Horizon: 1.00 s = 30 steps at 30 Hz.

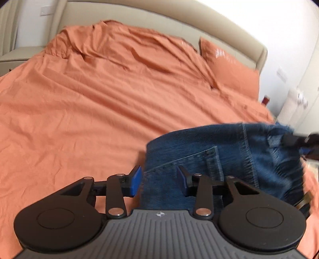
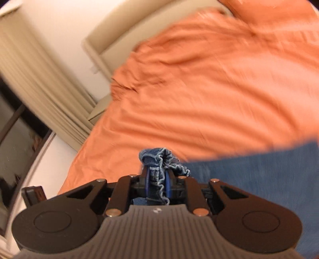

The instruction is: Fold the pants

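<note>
Denim was bunched between the pads of the right gripper [image 2: 157, 184], jaws clamped on a frayed edge of the jeans [image 2: 259, 179], loose threads hanging out. Left gripper [image 1: 159, 180] stood part open, blue pads not pressing anything, the jeans' left edge lying between and under the fingers, back pocket [image 1: 191, 159] just beyond. From the left wrist view the far right corner of the pants looked lifted by the right gripper, picture blurred there. Fold judged barely begun: one edge gripped and raised, no crease laid flat, legs out of view so their state couldn't be told; left side not yet gripped. Pants sat at the near right part of the bed, on the orange sheet [image 1: 89, 109], wrinkled but bare further out, so room to fold. Farther off: orange pillow [image 1: 229, 69] at the beige headboard [image 1: 139, 18], white wall, curtain [image 2: 39, 79] at the side. Nothing stood in the way.
</note>
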Each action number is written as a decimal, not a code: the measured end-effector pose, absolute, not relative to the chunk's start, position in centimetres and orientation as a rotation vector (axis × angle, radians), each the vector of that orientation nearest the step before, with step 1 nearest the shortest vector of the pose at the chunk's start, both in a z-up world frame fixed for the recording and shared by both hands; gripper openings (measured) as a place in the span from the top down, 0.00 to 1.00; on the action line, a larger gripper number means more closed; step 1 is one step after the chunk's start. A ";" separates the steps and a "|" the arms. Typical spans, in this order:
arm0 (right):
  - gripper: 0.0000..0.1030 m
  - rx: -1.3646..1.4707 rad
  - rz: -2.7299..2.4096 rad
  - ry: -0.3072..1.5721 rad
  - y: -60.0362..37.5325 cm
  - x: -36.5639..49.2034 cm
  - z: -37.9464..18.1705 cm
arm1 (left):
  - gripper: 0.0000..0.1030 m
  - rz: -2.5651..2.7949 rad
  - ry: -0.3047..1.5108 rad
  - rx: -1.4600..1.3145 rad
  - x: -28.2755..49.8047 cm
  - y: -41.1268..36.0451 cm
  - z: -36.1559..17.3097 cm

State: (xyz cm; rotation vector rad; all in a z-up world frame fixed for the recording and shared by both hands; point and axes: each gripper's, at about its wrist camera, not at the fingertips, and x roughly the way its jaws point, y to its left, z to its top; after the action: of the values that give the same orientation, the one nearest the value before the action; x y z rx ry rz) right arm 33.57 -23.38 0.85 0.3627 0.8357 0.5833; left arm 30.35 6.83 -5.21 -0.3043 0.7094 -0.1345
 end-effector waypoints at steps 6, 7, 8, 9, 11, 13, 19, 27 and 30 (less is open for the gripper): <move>0.89 0.233 0.503 0.736 -25.0 33.7 8.0 | 0.57 -0.172 0.671 -0.302 30.6 4.8 -3.9; 0.89 0.226 0.470 0.739 -26.1 34.1 8.1 | 0.57 -0.183 0.673 -0.286 30.8 4.2 -4.1; 0.89 0.223 0.440 0.745 -27.4 34.2 7.7 | 0.57 -0.193 0.677 -0.272 31.0 3.5 -4.4; 0.89 0.221 0.408 0.753 -28.8 34.3 7.1 | 0.57 -0.203 0.682 -0.260 31.3 2.8 -4.8; 0.89 0.227 0.341 0.781 -31.5 35.3 5.0 | 0.57 -0.224 0.695 -0.234 31.8 1.4 -5.7; 0.89 0.244 0.299 0.817 -34.3 36.2 2.2 | 0.57 -0.241 0.707 -0.199 32.5 0.0 -6.7; 0.94 0.270 0.202 0.909 -40.9 38.2 -6.2 | 0.57 -0.267 0.735 -0.103 35.4 -3.1 -10.1; 0.95 0.287 0.213 0.958 -42.1 40.8 -12.5 | 0.57 -0.230 0.775 -0.103 40.2 -3.4 -14.0; 0.93 0.311 0.212 0.966 -42.4 41.0 -14.3 | 0.57 -0.211 0.794 -0.070 40.9 -3.7 -14.9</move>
State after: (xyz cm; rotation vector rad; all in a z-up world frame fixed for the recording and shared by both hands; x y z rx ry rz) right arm 41.00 -42.39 -14.25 0.3109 0.9664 0.2116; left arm 40.92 -3.71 -14.85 -0.0705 0.7940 -0.2111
